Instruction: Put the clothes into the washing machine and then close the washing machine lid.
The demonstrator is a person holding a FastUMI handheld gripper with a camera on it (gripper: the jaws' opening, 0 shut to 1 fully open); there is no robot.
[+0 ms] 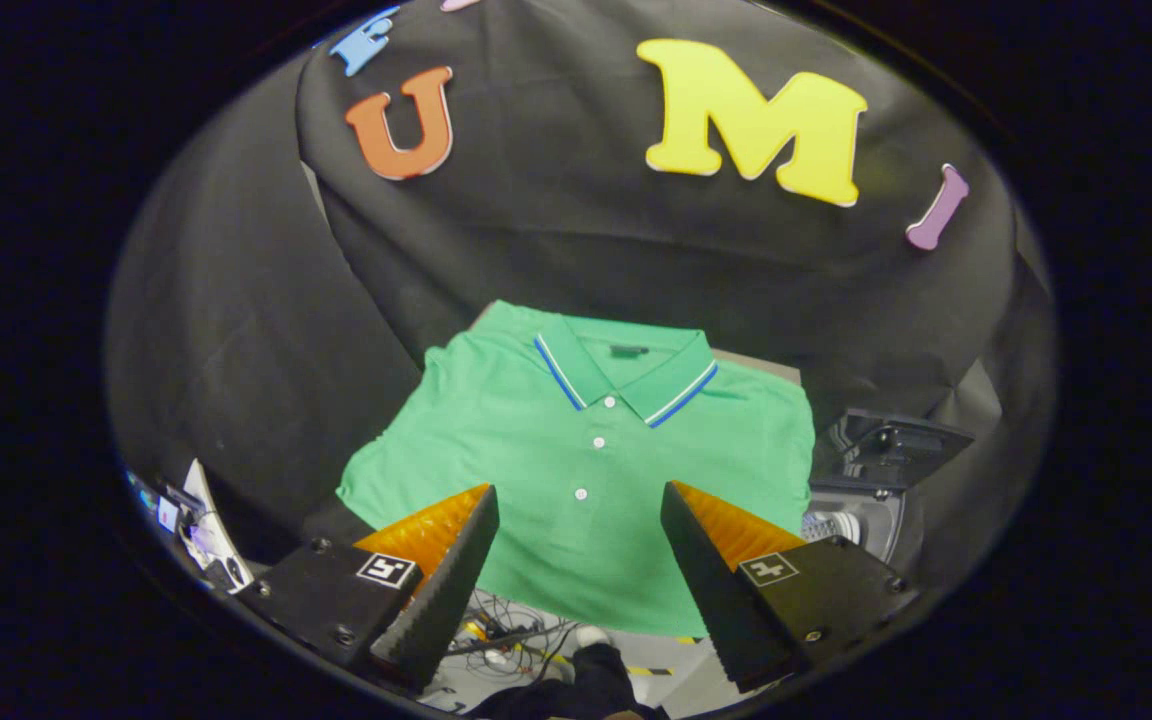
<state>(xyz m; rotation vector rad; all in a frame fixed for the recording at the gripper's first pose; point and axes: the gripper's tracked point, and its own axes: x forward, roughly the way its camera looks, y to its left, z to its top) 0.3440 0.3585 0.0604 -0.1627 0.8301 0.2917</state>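
A green polo shirt [586, 470] with a blue-and-white striped collar lies spread flat on a table, buttons up, collar toward the booth wall. My gripper [579, 495] hovers above its lower half, open, with a wide gap between the fingers and nothing held. The shirt's button placket runs through that gap. To the right of the shirt, past the right finger, stands the washing machine [861, 510] with its dark lid [891, 445] raised and the opening showing below it.
The table's bare edge [756, 365] shows past the shirt's right shoulder. Under the shirt's near hem, the floor holds tangled cables [501, 635] and a dark shape. Small devices and papers [196, 525] lie to the left beyond the left finger.
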